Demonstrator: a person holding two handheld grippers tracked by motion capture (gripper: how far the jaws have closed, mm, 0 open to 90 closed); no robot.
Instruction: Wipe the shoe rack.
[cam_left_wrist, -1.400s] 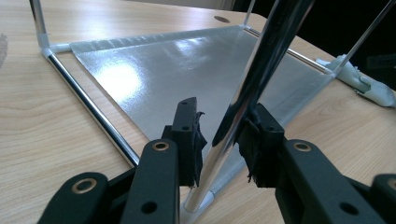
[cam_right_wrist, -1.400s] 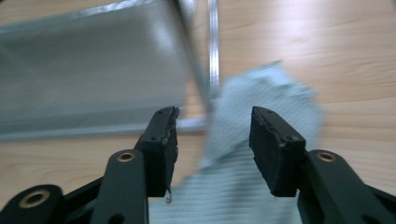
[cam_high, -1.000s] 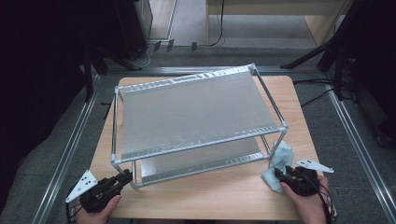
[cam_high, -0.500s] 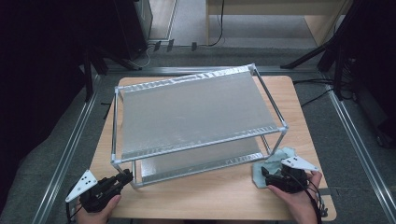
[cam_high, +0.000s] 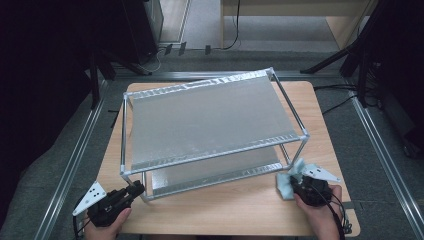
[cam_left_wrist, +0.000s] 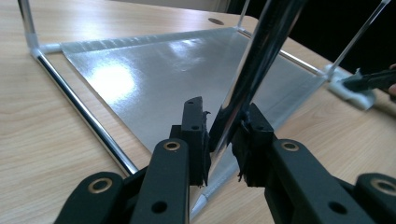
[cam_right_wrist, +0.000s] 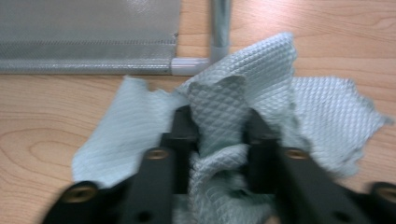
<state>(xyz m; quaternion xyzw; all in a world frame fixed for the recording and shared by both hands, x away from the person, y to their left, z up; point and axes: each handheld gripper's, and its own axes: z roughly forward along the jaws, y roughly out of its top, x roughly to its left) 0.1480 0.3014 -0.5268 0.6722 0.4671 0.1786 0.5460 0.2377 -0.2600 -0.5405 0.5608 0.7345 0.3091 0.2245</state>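
Note:
A two-tier metal rack (cam_high: 210, 155) stands on the wooden table (cam_high: 240, 210). My left gripper (cam_high: 136, 189) is at its front-left corner. In the left gripper view that gripper (cam_left_wrist: 224, 123) is shut on the rack's chrome upright post (cam_left_wrist: 254, 65). A pale blue cloth (cam_high: 287, 186) lies crumpled by the rack's front-right foot. My right gripper (cam_high: 296, 182) is over it. In the right gripper view its jaws (cam_right_wrist: 219, 123) have just been closing and now pinch a raised fold of the cloth (cam_right_wrist: 322, 109).
The rack's lower shelf (cam_left_wrist: 154, 70) rests just above the tabletop, and the upper shelf (cam_high: 200, 120) covers most of it. Metal rails (cam_high: 75, 160) run along both sides of the table. The foot joint (cam_right_wrist: 189, 66) sits just beyond the cloth.
The right gripper lowered the cloth from beside the rack's leg onto the table, tilted over it, and now grips a bunched fold. The left gripper has stayed on the post.

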